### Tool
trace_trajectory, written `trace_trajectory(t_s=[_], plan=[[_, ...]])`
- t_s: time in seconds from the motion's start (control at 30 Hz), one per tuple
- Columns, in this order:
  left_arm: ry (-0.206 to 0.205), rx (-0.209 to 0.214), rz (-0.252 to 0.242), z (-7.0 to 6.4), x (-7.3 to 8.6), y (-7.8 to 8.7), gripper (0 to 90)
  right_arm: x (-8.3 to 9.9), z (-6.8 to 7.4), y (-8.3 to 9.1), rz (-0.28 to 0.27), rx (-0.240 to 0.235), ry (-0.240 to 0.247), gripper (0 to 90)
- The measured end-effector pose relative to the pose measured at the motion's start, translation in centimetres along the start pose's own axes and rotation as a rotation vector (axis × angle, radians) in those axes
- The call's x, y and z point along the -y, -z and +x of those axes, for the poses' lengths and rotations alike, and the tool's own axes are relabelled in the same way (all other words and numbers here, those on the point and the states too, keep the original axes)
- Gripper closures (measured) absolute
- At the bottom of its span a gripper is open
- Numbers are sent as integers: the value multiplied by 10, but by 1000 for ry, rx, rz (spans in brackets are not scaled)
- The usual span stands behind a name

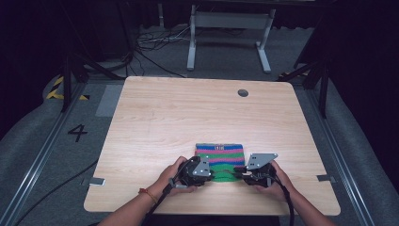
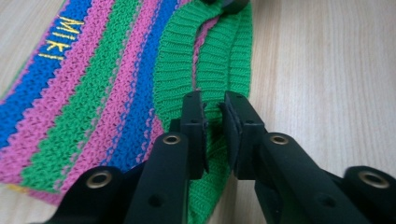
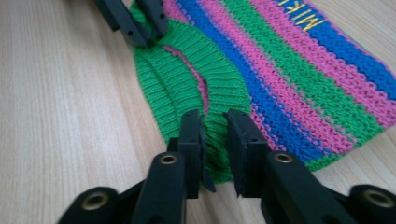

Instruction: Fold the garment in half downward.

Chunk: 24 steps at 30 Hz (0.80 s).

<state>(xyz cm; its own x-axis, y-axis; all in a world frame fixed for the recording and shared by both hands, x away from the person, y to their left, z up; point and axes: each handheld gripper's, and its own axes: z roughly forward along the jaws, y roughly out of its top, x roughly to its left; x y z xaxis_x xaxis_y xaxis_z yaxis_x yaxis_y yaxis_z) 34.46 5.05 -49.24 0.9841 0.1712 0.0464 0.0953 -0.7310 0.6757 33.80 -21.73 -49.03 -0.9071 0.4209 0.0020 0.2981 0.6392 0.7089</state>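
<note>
Both grippers at the green cuff

My left gripper [image 2: 214, 112] and right gripper [image 3: 215, 128] each pinched the ribbed green edge of the striped knitted cloth [image 1: 219, 157], near the wooden table [image 1: 188, 113]'s front edge; bare wood lay all round.

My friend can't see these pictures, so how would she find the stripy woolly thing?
Look at the near edge of the wooden table, between the two hands. The knitted cloth lies flat there, with the left gripper and right gripper at its green ribbed band. Nothing else has its pink, blue and green stripes and yellow letters.
</note>
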Motion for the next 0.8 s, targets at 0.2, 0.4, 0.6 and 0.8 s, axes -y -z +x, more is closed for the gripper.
trace_trajectory(t_s=[0.2,0.4,0.6,0.8], plan=[[-15,15,-22,2,-1,6,894,-5,4,2,13,31,28,864],[-51,7,-39,-2,1,21,895,-11,11,14,-25,-7,46,851],[-29,22,0,-6,14,12,888,-5,17,1,43,-31,76,825],[-24,21,-27,1,16,9,888,1,10,0,14,-35,38,833]])
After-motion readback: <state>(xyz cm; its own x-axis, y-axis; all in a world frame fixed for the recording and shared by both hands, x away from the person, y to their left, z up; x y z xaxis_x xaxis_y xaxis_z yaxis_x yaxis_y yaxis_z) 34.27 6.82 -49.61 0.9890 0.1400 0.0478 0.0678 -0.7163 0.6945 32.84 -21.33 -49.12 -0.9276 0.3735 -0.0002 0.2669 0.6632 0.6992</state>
